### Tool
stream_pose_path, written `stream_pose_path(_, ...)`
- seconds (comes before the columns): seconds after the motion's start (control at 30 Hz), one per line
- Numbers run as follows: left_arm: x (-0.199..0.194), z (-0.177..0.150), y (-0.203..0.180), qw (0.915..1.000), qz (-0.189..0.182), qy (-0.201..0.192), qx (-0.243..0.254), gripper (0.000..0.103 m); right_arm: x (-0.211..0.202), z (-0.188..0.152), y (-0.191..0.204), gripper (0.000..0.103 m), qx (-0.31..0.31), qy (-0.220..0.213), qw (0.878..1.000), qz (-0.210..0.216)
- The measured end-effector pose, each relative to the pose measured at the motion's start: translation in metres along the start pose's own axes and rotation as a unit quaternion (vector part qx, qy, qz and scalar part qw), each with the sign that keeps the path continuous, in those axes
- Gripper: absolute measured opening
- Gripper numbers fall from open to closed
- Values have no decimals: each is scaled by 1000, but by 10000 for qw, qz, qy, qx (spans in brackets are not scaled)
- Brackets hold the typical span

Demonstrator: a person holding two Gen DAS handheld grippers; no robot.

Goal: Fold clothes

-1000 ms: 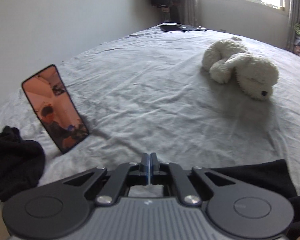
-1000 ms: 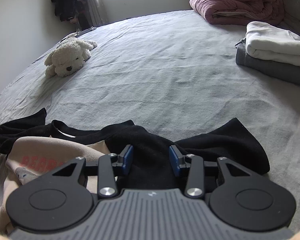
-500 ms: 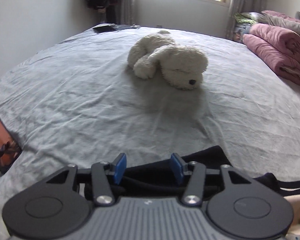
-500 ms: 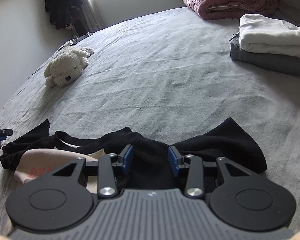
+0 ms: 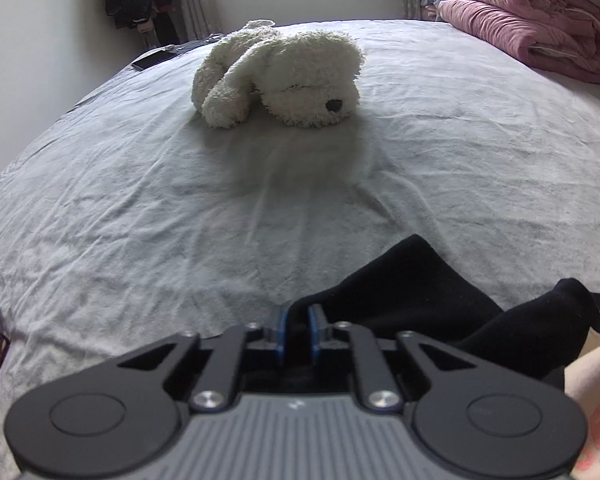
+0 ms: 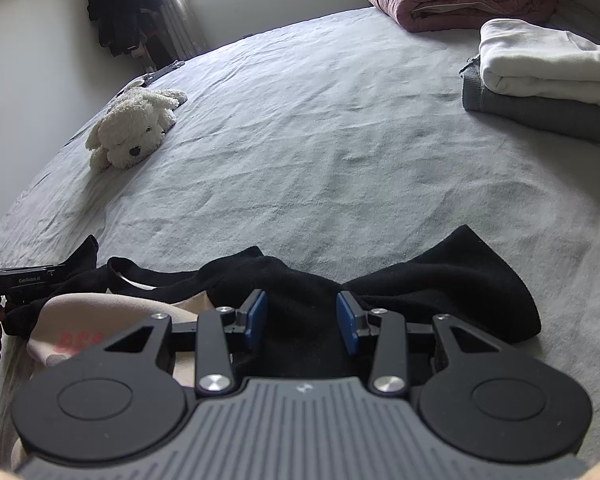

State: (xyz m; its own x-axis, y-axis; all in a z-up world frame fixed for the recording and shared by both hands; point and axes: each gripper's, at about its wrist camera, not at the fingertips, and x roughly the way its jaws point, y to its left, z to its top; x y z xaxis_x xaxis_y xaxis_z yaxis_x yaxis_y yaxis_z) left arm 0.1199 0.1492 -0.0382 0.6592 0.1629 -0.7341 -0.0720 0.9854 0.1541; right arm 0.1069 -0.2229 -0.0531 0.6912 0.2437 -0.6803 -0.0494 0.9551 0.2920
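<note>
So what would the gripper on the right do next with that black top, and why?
Probably close. The right gripper sits open astride the black garment, while the left gripper already pinches its other end, so both ends could then be lifted to fold.

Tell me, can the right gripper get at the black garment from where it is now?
Probably yes: the right gripper is open with the black garment lying between its fingers, nothing covering it.

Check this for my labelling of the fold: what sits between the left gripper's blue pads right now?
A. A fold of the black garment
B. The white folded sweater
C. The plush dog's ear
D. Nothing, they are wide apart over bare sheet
A: in the left wrist view the left gripper has its pads nearly together on an edge of the black garment.
</note>
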Motion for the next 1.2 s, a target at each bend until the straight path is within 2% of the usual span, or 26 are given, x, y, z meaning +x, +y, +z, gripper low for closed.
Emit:
stream_pose_path(0.1, -9, 2, 10, 9993, 112, -24, -362, 3, 0, 1, 0, 41, -5, -8, 10000, -2)
stream_pose_path(0.27, -30, 1, 32, 9940, 892, -218, -598, 3, -2, 2, 0, 41, -12, -42, 10000, 5)
stream_pose_path(0.4, -42, -3, 56, 9885, 1294, -186, -765, 2, -5, 3, 1, 41, -12, -83, 10000, 21)
stream_pose_path(0.5, -46, -8, 73, 9817, 1645, -90, -953, 2, -7, 4, 1, 41, -8, -108, 9999, 29)
stream_pose_path(0.73, -51, -13, 103, 9593, 2546, 71, -1223, 4, -11, 9, -3, 41, 76, -191, 9998, 24)
stream_pose_path(0.77, -52, -13, 103, 9606, 2499, 55, -1215, 9, -11, 9, -4, 41, 88, -203, 9998, 23)
stream_pose_path(0.8, -53, -12, 101, 9654, 2287, 31, -1253, 14, -12, 10, -4, 41, 100, -215, 9997, 22)
stream_pose_path(0.87, -55, -10, 96, 9758, 1707, -23, -1367, 39, -13, 11, -6, 41, 125, -239, 9996, 20)
stream_pose_path(0.97, -53, -8, 82, 9867, 637, -82, -1494, 41, -11, 11, -7, 41, 141, -221, 9997, 21)
stream_pose_path(1.03, -50, -7, 66, 9911, 160, -58, -1319, 43, -10, 11, -7, 41, 152, -197, 9997, 48)
stream_pose_path(1.1, -46, -7, 50, 9929, -318, -35, -1143, 46, -9, 11, -8, 41, 169, -172, 9997, 98)
stream_pose_path(1.13, -44, -7, 45, 9924, -561, -13, -1098, 50, -9, 10, -7, 41, 172, -165, 9997, 114)
stream_pose_path(1.2, -40, -6, 34, 9897, -1027, 14, -1000, 51, -8, 10, -7, 41, 174, -143, 9996, 159)
